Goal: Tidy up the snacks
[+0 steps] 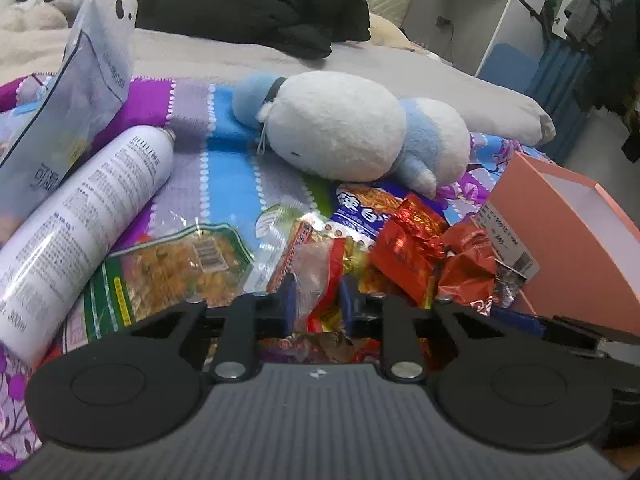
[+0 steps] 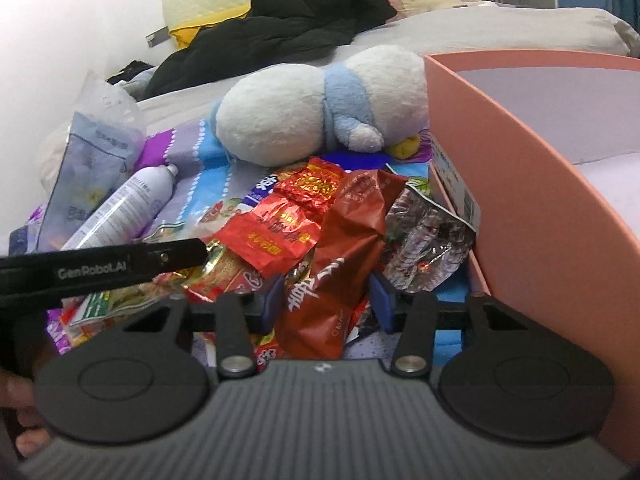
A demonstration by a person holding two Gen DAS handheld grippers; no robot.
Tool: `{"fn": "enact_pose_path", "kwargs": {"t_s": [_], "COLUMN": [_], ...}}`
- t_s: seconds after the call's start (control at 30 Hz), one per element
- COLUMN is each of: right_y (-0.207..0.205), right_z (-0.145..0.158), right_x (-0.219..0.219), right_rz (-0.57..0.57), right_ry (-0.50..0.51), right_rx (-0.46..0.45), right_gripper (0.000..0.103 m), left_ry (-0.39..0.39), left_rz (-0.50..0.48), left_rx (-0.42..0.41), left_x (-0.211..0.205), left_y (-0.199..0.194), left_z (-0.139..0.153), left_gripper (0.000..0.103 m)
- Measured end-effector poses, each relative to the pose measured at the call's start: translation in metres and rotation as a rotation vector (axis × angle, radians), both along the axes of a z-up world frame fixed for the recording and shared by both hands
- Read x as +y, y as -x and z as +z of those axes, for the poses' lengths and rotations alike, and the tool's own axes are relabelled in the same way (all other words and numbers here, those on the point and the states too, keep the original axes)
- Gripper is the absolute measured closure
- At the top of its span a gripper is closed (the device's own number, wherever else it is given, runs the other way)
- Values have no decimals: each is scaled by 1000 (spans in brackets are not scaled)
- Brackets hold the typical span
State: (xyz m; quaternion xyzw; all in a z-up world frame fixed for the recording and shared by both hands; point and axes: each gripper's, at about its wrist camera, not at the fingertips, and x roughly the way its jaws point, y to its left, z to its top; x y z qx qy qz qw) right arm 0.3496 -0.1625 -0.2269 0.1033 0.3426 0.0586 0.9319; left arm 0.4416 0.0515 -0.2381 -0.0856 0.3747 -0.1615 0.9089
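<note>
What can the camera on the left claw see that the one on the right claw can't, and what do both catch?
Only the left view shows the clothes hanging on a rack and the green-edged clear packet of yellowish snack in full. Only the right view shows the pink box's pale inside and the left claw's black finger reaching in from the side. Both show the white-and-blue plush toy, the white spray can, the heap of red foil snack packets and the pink cardboard box.
</note>
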Motion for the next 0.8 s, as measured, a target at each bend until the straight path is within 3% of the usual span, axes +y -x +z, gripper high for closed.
{"fn": "enact_pose_path", "kwargs": {"t_s": [0.27, 0.6, 0.8], "right_y": [28, 85, 122], "right_z": [8, 19, 29], "right_x": [4, -1, -6], "right_rz": [44, 104, 140], "right_ry": [24, 40, 49], "right_rx": [4, 14, 12], "right_gripper": [61, 61, 61], "left_ry": [20, 28, 94], "left_rz": [56, 150, 211], "left_rx": [20, 61, 109], "left_x": [5, 14, 25], "left_y": [32, 97, 145], "left_z": [14, 33, 42], "left_gripper": [93, 97, 99]}}
